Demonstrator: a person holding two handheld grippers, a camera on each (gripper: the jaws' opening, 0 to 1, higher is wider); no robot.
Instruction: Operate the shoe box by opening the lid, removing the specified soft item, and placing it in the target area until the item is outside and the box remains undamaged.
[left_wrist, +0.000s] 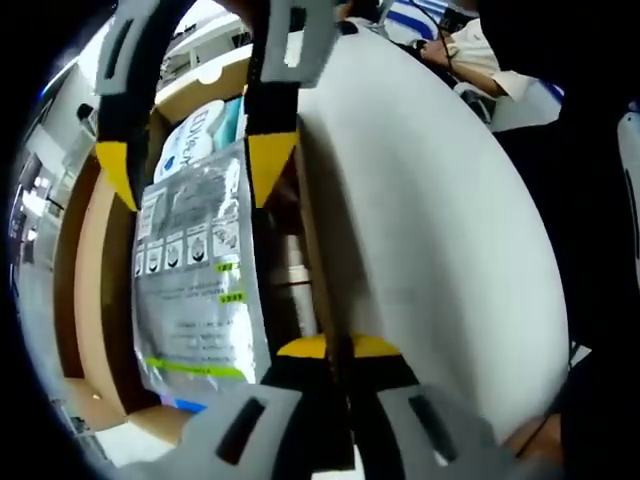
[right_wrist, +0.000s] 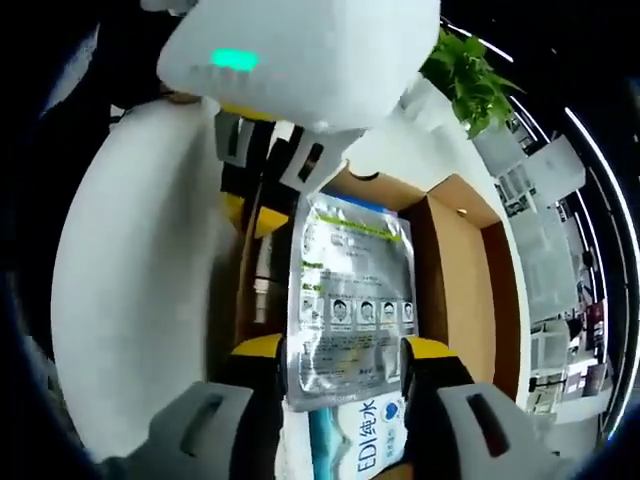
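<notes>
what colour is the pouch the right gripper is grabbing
Silver-grey foil pouch with black print and a lime-green stripe, between the right gripper jaws; clearest in the right gripper view.

In the right gripper view, low in the middle of the frame, the blue-and-white packet (right_wrist: 352, 440) lying under the silver pouch (right_wrist: 350, 300) bears the letters "EDI" followed by the Chinese characters 纯水. The silver pouch carries a row of small picture panels and lines of fine print, too small to read. In the left gripper view, the same packet (left_wrist: 195, 135) shows blue lettering, too blurred to read.
</notes>
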